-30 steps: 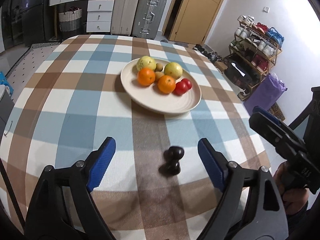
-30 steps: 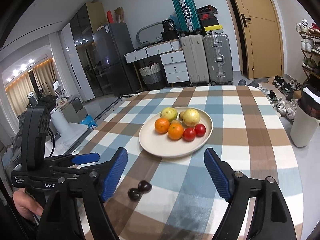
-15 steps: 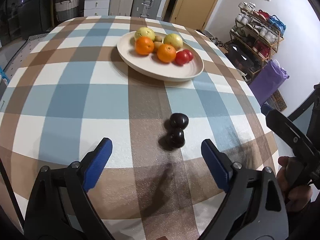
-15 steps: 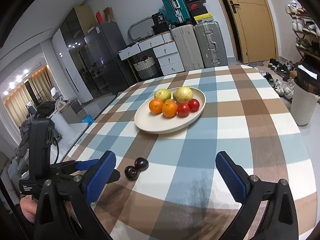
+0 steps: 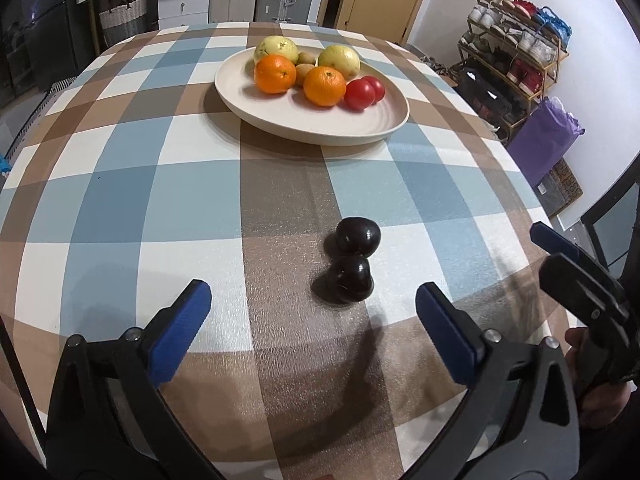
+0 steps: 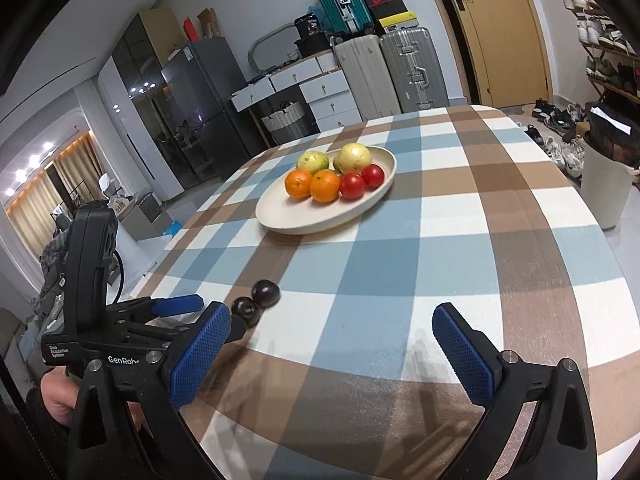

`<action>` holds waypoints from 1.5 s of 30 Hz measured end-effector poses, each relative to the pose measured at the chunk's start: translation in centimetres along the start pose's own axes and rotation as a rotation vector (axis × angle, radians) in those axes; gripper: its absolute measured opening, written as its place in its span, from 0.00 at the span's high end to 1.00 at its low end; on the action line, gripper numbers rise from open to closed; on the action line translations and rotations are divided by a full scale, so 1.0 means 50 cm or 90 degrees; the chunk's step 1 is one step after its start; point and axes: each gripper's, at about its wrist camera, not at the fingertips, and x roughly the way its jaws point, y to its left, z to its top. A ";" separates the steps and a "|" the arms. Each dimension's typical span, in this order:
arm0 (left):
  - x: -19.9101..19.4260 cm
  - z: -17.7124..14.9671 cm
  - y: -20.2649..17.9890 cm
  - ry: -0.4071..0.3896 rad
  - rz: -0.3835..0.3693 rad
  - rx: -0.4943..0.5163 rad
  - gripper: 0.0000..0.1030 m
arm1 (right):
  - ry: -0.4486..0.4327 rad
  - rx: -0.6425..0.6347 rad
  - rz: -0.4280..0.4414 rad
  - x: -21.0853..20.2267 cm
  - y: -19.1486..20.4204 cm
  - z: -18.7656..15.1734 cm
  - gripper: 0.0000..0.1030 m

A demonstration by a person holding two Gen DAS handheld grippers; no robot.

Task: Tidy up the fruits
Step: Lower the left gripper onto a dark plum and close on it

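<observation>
Checked tablecloth (image 5: pixel 120 200) covering table. Cream plate (image 5: pixel 360 124) sitting at far centre, carrying two guavas (image 5: pixel 276 49), two oranges (image 5: pixel 274 74), two tomatoes (image 5: pixel 359 95). We are holding left gripper (image 5: pixel 312 320) with fingers spread wide, empty, low over near edge; right gripper (image 6: pixel 332 344) likewise gaping, empty. Two dark plums (image 5: pixel 348 278) lying touching on cloth, near side of plate, just ahead of left gripper.

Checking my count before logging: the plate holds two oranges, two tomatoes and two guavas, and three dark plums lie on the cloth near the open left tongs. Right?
Not quite: only two dark plums lie on the cloth, touching each other, as the left wrist view shows. The plate contents and the open left tongs are as you say.
</observation>
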 end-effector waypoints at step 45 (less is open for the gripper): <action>-0.119 -0.108 0.168 -0.048 -0.164 -0.060 0.79 | 0.094 -0.055 0.007 0.130 0.102 0.009 0.00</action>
